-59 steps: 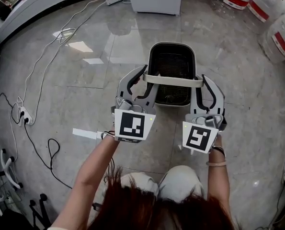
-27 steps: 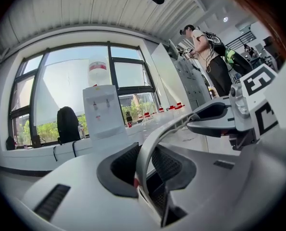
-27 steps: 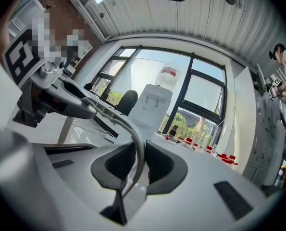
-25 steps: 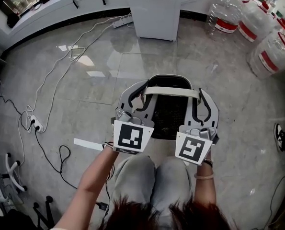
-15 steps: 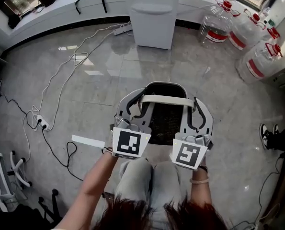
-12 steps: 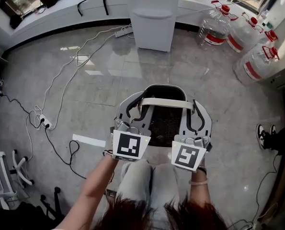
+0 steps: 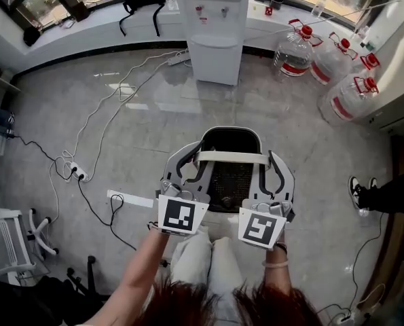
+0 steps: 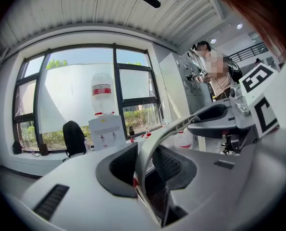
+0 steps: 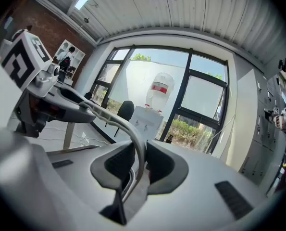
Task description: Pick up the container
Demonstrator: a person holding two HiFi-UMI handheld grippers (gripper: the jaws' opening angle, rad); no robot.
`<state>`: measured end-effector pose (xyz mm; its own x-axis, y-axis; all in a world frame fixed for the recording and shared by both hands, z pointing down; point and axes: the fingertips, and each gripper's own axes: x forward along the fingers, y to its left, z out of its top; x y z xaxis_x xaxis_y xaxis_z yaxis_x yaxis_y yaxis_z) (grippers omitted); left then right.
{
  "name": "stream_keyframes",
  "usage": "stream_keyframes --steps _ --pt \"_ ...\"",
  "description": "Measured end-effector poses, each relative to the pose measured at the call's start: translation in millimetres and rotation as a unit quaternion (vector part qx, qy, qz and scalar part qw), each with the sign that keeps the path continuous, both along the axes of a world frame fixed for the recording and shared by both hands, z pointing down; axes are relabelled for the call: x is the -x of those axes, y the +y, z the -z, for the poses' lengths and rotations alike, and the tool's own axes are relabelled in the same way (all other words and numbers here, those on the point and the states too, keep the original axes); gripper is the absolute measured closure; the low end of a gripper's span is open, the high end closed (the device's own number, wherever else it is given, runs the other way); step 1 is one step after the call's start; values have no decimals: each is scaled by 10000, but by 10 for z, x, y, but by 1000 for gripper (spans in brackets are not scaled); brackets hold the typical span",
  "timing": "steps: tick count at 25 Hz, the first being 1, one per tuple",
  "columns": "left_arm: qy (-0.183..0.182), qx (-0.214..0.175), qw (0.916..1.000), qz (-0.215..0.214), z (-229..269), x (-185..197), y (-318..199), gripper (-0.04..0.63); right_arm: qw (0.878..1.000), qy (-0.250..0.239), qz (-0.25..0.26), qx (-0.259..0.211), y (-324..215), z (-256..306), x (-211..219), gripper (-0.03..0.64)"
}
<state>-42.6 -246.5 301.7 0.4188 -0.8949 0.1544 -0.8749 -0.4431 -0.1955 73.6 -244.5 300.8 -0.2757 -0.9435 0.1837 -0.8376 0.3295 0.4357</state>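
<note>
1. Left tool: jaws partly closed and clamped on the container's pale handle. The black pads sit on both sides of the handle's left end.
2. Right tool: same narrow gap, gripping the handle's right end, with the bar running between its pads.
3. Container: grey rim, black mesh inside. It hangs from the handle between the two tools, held clear of the floor in front of the person's knees.
4. Both tools point roughly level, side by side, marker cubes facing the head camera.
5. Background: a water dispenser stands by the window, water bottles stand to its right, and a power strip with cables lies on the floor to the left.
</note>
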Motion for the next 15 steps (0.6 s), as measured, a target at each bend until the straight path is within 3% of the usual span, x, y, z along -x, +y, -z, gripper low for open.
stream_keyframes --steps 15 --pt "207 22 9995 243 1556 -65 545 492 9999 -110 -99 55 566 1545 -96 531"
